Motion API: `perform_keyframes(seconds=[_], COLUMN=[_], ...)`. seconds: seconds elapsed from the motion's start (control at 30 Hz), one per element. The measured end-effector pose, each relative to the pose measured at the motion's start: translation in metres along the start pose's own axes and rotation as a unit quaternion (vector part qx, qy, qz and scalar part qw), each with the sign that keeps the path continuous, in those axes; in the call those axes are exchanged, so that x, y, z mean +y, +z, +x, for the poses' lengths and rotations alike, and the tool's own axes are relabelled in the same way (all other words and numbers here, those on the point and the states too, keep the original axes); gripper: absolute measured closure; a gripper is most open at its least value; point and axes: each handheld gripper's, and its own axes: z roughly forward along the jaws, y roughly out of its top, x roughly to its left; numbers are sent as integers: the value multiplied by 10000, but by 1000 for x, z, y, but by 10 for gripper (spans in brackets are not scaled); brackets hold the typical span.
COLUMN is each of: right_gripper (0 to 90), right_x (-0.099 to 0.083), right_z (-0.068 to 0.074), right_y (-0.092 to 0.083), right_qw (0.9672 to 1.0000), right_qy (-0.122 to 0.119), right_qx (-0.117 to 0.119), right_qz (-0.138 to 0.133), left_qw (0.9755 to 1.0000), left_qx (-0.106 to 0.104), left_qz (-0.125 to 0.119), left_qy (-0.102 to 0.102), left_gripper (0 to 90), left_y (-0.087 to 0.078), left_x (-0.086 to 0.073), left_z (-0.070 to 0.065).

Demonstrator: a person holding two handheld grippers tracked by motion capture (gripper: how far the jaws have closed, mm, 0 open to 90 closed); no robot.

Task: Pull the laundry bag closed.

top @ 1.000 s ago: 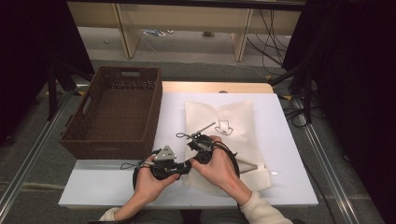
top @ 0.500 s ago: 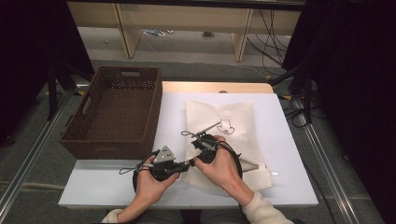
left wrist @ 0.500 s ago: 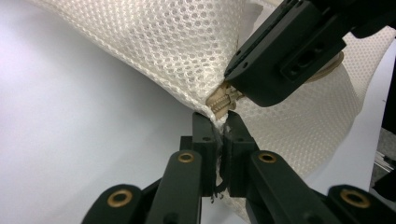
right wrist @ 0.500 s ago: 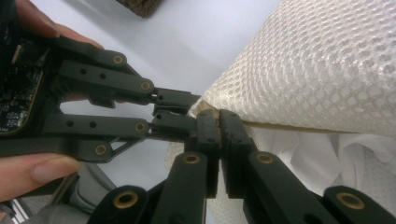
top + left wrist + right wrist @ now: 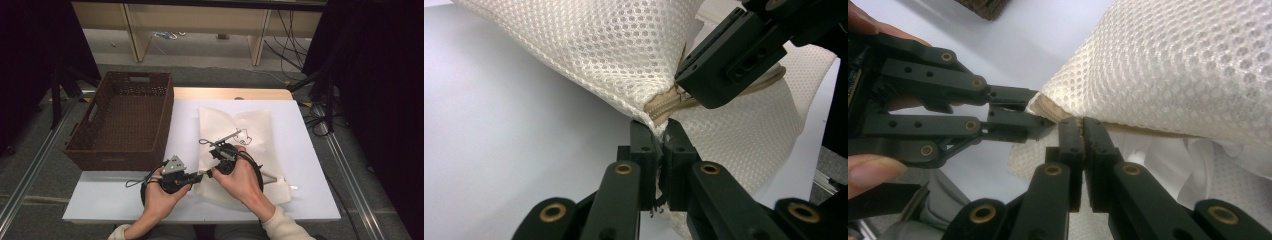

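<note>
A white mesh bag [image 5: 240,125] with a beige zipper lies flat on the white table [image 5: 310,165], its near left corner lifted. My left gripper [image 5: 201,175] comes in from the left and is shut on that corner [image 5: 659,125], just below the zipper's end [image 5: 664,107]. My right gripper [image 5: 212,171] meets it from the right and is shut on the zipper edge [image 5: 1068,117] beside it. In the left gripper view my right gripper [image 5: 734,60] sits close above the seam. The right gripper view has my left gripper [image 5: 1018,112] clamped beside my right gripper [image 5: 1082,127].
An empty brown wicker basket [image 5: 125,120] stands at the table's left edge, close to my left hand. The bag covers the middle of the table, with bare white surface to its right and along the front. Cables and table legs lie on the floor beyond.
My left gripper has shifted slightly left and toward the person and has closed on the bag's corner. The right hand has stayed where it was, still gripping.
</note>
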Motion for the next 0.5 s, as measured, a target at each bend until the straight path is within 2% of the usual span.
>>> perform_keyframes(seconds=[0.07,0.13,0.17,0.2,0.23,0.27,0.3,0.4,0.47,0.5], right_gripper=[885,885,885,885,885,885,885,885,885,885], right_x=[-1,-1,-1,-1,-1,-2,-2,-2,-2,-2], right_z=[1,-1,-2,-1,-6,-8,-7,-6,-6,-8], right_y=[-1,-3,-4,-5,-7,-8,-10,-13,-12,-12], right_qw=[10000,10000,9999,9994,9998,9998,9998,9997,9996,9998], right_qy=[49,54,5,192,42,111,128,-15,106,89], right_qx=[-59,-57,-136,-267,-177,-148,-126,-259,-258,-182], right_qz=[2,24,38,57,20,7,-33,-48,1,-11], left_qw=[10000,10000,10000,10000,10000,9999,9999,9999,9999,9999], left_qx=[-2,-7,41,48,44,77,78,138,96,96], left_qz=[64,-1,-9,-30,-31,-62,-66,-4,-31,-40], left_qy=[5,-26,36,-54,-55,-91,-18,104,44,29], left_gripper=[857,857,857,856,856,856,856,855,854,854], left_y=[-1,-2,-3,-5,-7,-8,-8,-7,-6,-6], left_x=[1,2,2,3,3,3,3,3,2,2], left_z=[0,0,2,3,6,5,4,1,1,2])
